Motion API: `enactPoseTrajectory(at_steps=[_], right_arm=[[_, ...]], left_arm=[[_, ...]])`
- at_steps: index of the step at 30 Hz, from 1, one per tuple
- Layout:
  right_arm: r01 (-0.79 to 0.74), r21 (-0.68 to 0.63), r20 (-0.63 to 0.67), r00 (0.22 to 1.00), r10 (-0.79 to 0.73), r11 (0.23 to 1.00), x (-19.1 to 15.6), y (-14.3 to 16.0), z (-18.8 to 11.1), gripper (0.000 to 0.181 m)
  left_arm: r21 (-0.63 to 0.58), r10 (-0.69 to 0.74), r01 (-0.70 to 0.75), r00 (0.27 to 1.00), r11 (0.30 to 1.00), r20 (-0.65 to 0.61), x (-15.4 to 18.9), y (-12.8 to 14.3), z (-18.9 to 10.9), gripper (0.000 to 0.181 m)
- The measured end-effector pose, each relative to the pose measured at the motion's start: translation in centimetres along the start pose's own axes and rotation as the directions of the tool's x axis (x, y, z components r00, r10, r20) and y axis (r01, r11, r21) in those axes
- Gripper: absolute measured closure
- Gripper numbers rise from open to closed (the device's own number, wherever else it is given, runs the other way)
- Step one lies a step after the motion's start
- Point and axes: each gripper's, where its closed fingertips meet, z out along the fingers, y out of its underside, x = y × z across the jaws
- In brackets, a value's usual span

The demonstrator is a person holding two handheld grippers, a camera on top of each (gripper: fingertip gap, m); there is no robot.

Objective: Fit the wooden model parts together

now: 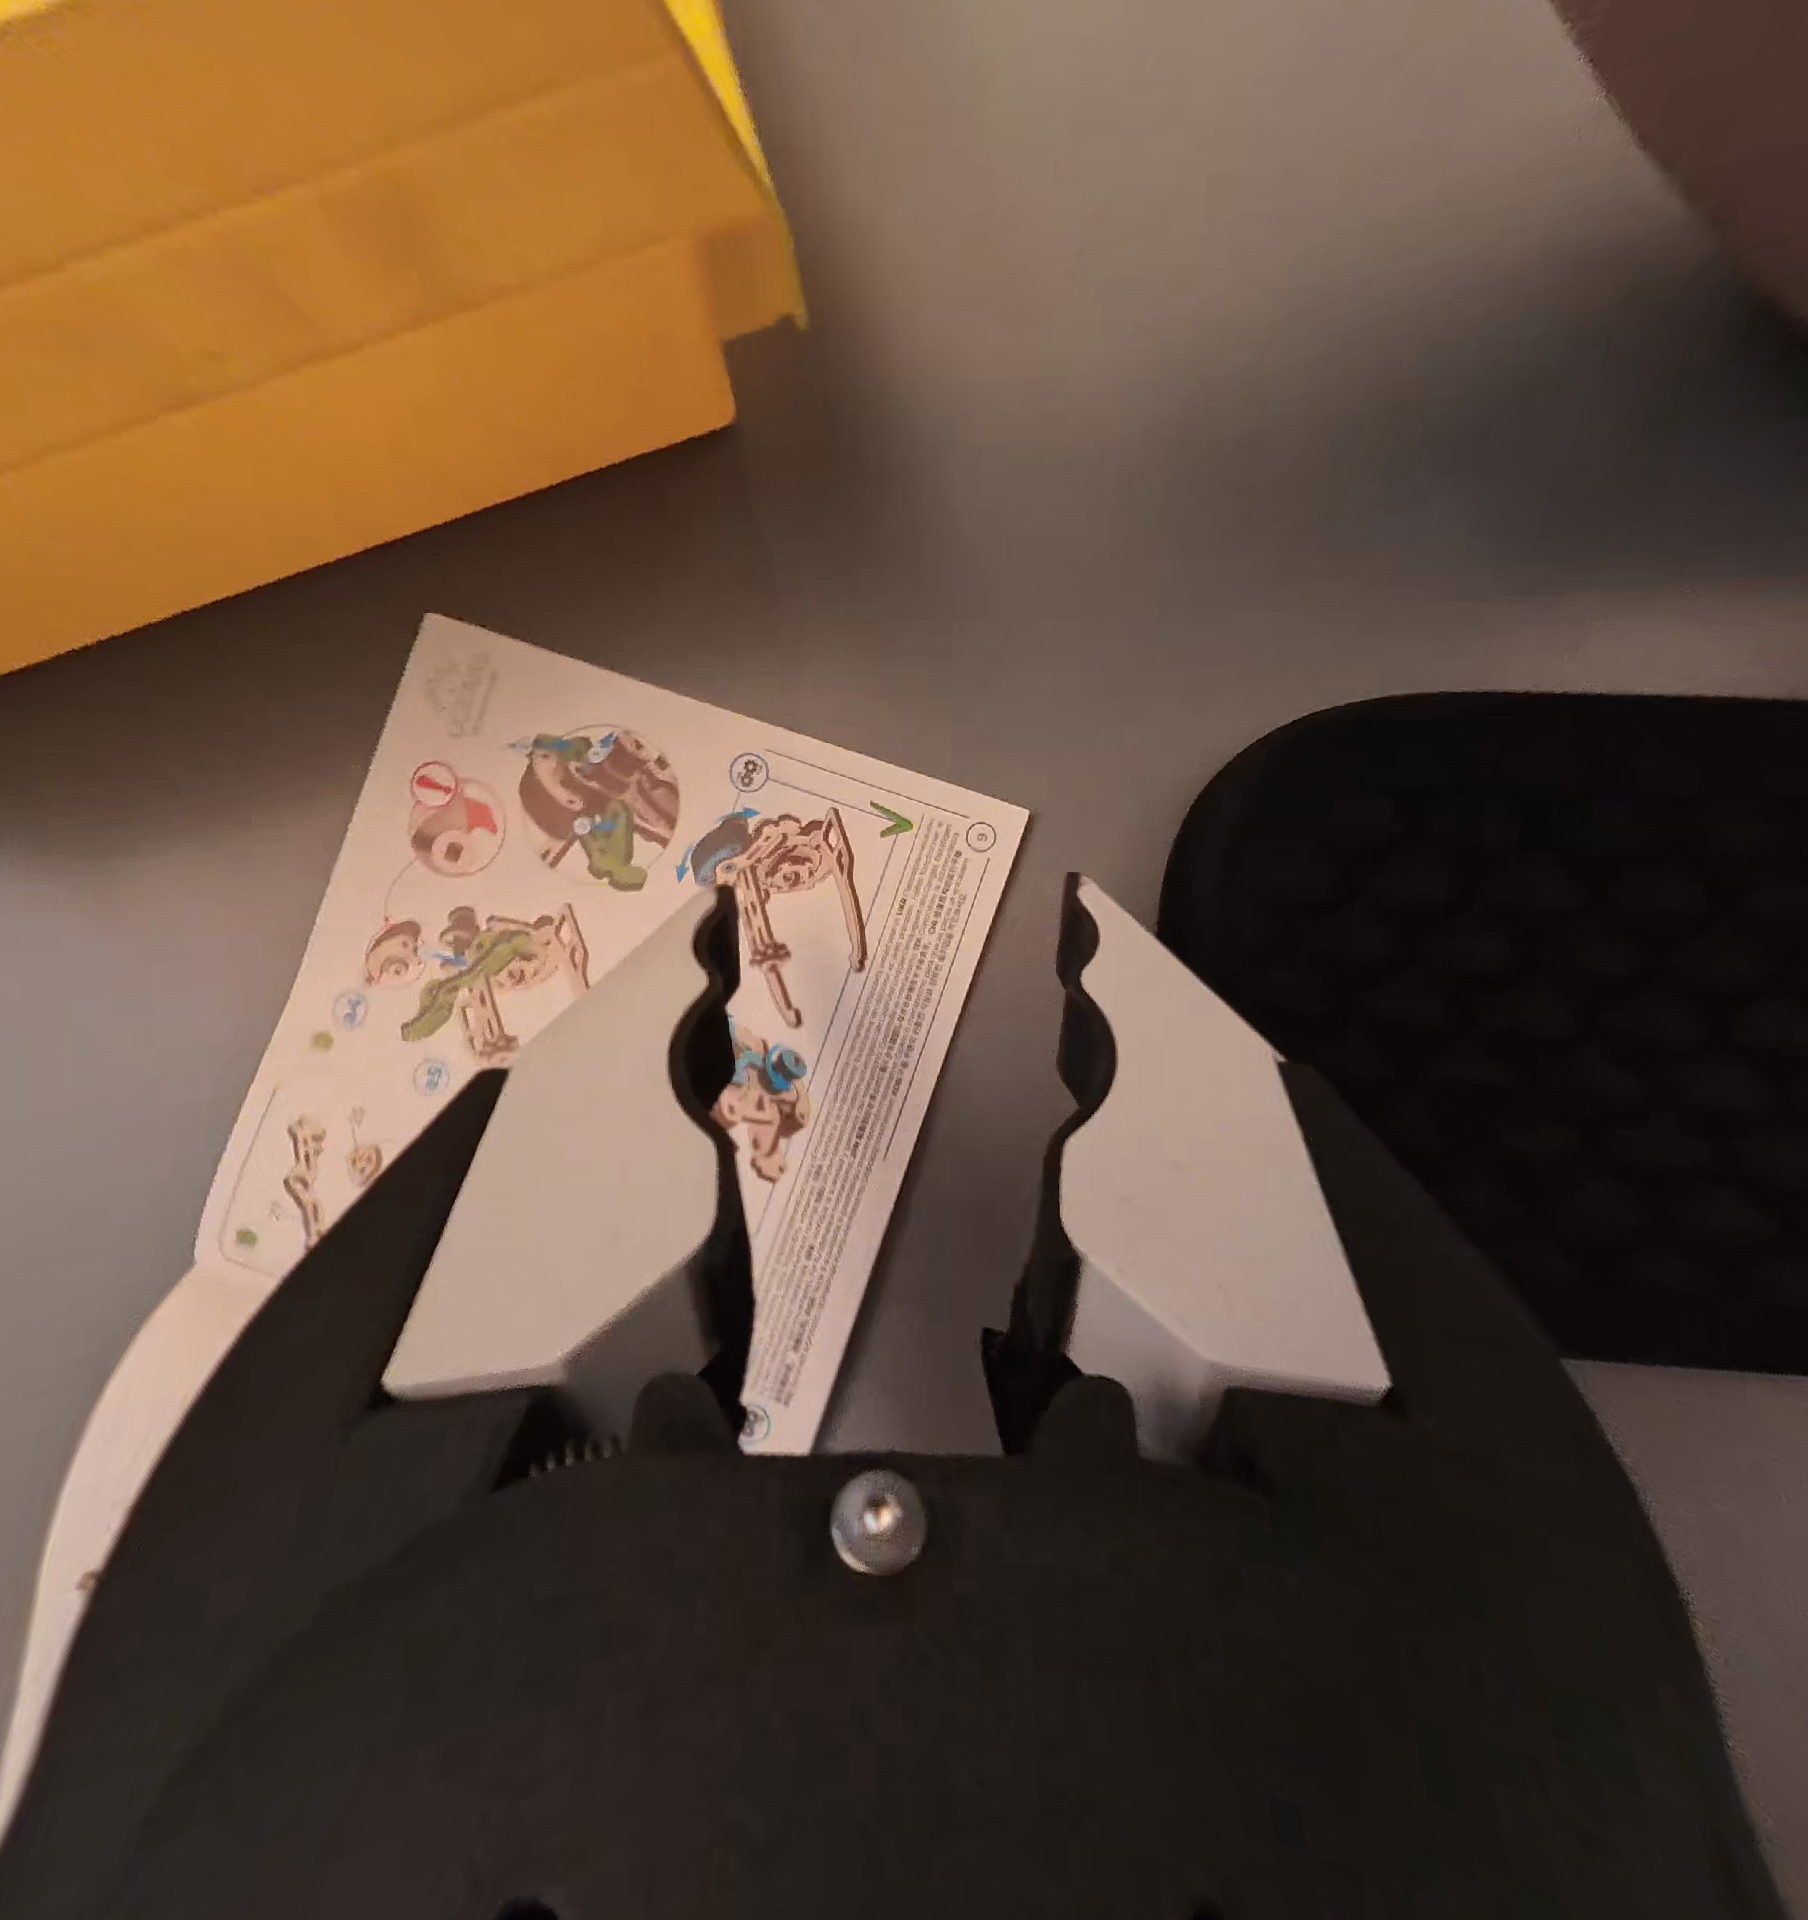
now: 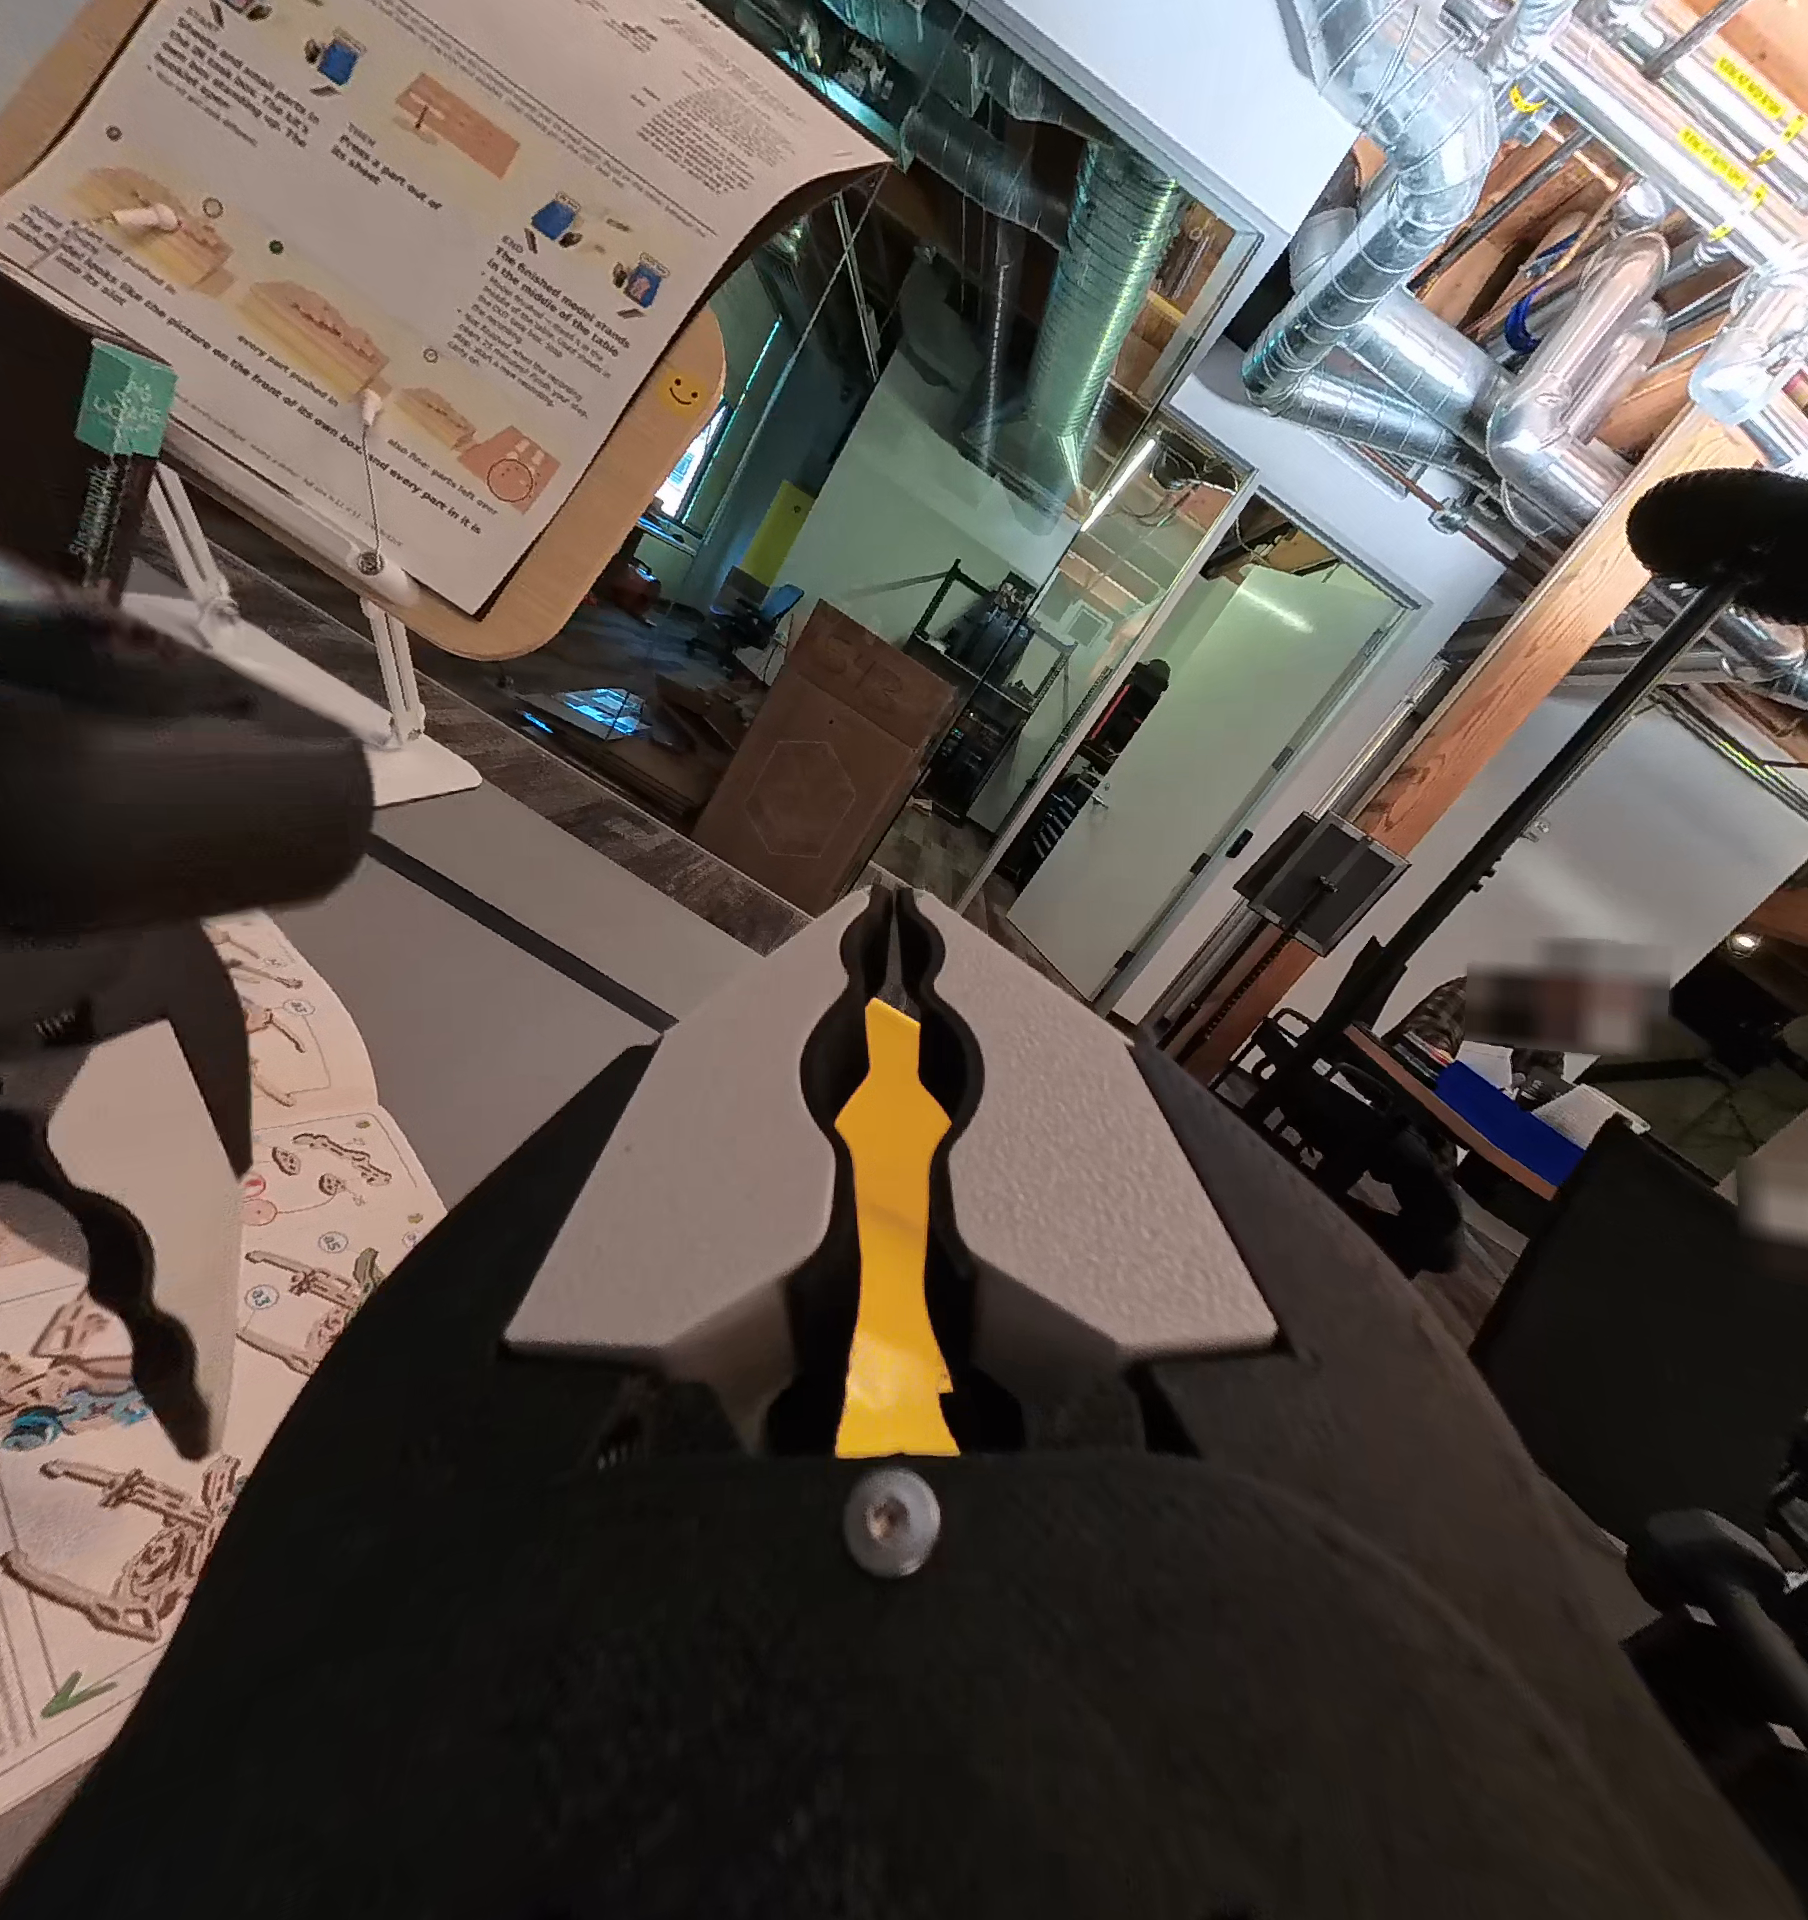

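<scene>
No wooden part shows in either view. My left gripper (image 1: 895, 894) is open and empty, hovering over a printed instruction sheet (image 1: 588, 914) that lies on the grey table (image 1: 1087, 520). My right gripper (image 2: 895, 899) is shut on a flat yellow plastic tool (image 2: 889, 1195), which runs back between the pads. It is raised and points out over the table's far edge into the room. In the right wrist view the left gripper (image 2: 209, 1288) is blurred at the left, open above the instruction sheet (image 2: 6, 1455).
A yellow box (image 1: 308, 312) lies at the table's far left. A black mat (image 1: 1554, 1039) lies to the right of the sheet. An instruction board on a white stand (image 2: 360, 260) and a dark box (image 2: 38, 457) stand at the table's back. A black pole stand (image 2: 1752, 561) is beyond the edge. The grippers' ends are close to 20 cm from one another.
</scene>
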Motion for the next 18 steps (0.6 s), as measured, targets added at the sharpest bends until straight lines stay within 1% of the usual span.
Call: enactPoseTrajectory(at_steps=[2, 3, 4, 5, 6, 8, 12, 18], right_arm=[[-0.002, -0.003, 0.003, 1.0, 0.002, 1.0, 0.0, 0.1, 0.0, 0.181], [-0.005, -0.003, 0.004, 1.0, 0.005, 1.0, 0.0, 0.1, 0.0, 0.181], [-0.009, -0.003, 0.005, 1.0, 0.009, 1.0, 0.0, 0.1, 0.1, 0.181], [-0.012, -0.004, 0.008, 1.0, 0.012, 1.0, -0.1, 0.1, 0.1, 0.181], [-0.012, -0.004, 0.009, 1.0, 0.012, 1.0, -0.1, 0.1, 0.1, 0.181], [-0.008, -0.005, 0.01, 1.0, 0.008, 1.0, -0.2, 0.1, 0.1, 0.181], [-0.003, -0.011, 0.014, 1.0, 0.003, 1.0, -0.3, 0.2, 0.2, 0.181], [0.003, -0.007, 0.015, 1.0, -0.003, 1.0, -0.4, -0.1, 0.1, 0.181]], left_arm=[[-0.016, 0.051, -0.051, 0.998, 0.999, 0.023, -0.1, 0.2, 0.8, 0.121], [-0.022, 0.066, -0.066, 0.998, 0.998, 0.013, 0.2, 0.4, 1.2, 0.121], [-0.03, 0.07, -0.07, 0.997, 0.997, 0.019, 0.1, 0.7, 1.5, 0.122], [-0.012, 0.061, -0.061, 0.998, 0.998, 0.017, 0.0, 0.5, 1.6, 0.126], [-0.005, 0.049, -0.049, 0.999, 0.999, 0.013, -0.1, 0.6, 1.6, 0.134], [-0.006, 0.021, -0.021, 1.0, 1.0, -0.012, -0.2, 0.9, 1.6, 0.14], [0.019, -0.041, 0.042, 0.997, 0.999, -0.063, -0.1, 1.0, 1.3, 0.141], [0.038, -0.157, 0.168, 0.968, 0.985, -0.197, 0.3, 1.1, 0.7, 0.147]])
